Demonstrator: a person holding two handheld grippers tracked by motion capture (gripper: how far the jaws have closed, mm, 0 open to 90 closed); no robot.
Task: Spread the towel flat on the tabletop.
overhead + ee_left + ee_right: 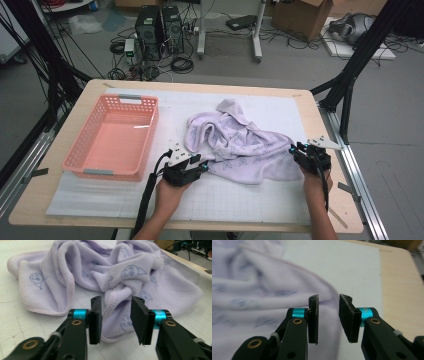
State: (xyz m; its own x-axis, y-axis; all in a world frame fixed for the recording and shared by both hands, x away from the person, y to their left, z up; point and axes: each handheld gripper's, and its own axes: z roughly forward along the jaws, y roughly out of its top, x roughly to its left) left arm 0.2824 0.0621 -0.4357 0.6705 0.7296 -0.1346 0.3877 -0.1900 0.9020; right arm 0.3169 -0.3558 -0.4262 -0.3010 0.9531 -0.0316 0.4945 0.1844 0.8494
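reaching for a crumpled towel (pixel 240 142) with both tools parted and empty.
left tool (pixel 116 315) should bite the hem squarely; right tool (pixel 329 315) should take the edge.

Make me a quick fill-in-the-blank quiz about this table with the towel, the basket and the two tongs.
1. The crumpled towel is pale ____ with small blue prints.
2. The pink basket lies to the ____ of the towel in the high view.
3. The left tongs are ____, with a towel fold between the jaws.
4. The basket holds ____.

Missing words: purple; left; open; nothing
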